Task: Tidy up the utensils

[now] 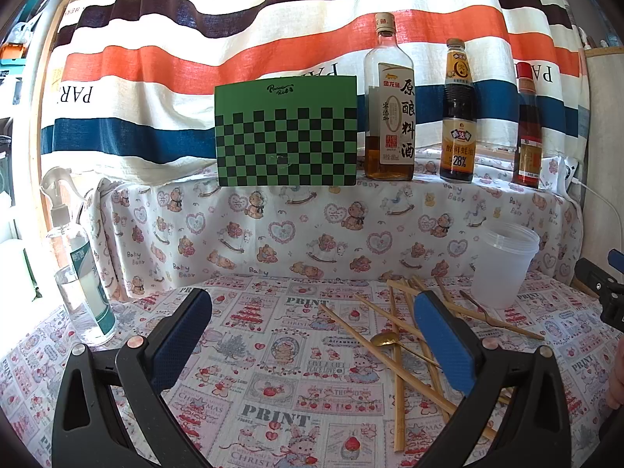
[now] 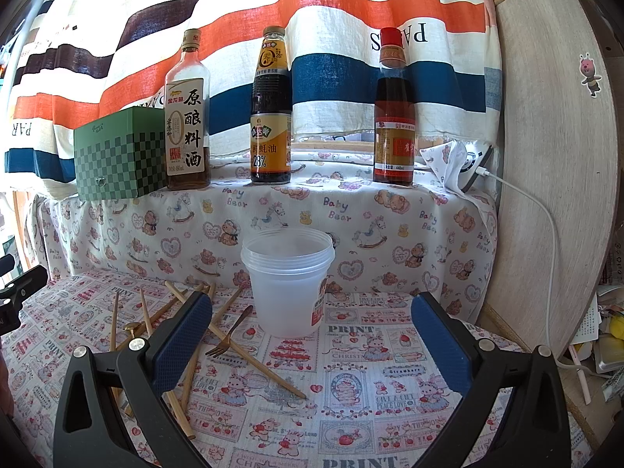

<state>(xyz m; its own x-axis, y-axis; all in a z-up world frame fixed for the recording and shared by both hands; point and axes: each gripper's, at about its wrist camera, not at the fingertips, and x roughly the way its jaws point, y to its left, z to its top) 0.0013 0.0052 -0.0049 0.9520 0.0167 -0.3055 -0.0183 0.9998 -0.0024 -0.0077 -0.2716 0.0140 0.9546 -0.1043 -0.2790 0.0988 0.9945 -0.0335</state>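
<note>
Two handheld grippers hover over a counter covered in a printed cloth, and neither holds anything. The left gripper has its jaws spread wide and empty; the right gripper likewise has its jaws spread and empty.

A clear plastic cup stands upright on the counter and looks empty. Just left of the cup lies a loose, crisscrossed heap of wooden chopsticks. A dark fork rests on top of one chopstick close to the cup, and a gold spoon lies farther left of the cup among the sticks. Behind the cup, on a raised ledge, stand three sauce bottles and a green checkered box.

Judging by this, sorting has not yet begun: every utensil is outside the cup. The next move likely calls for lowering one gripper over a single utensil, perhaps the fork nearest the cup, closing on its handle without dragging neighbouring chopsticks, then standing it in the cup.
</note>
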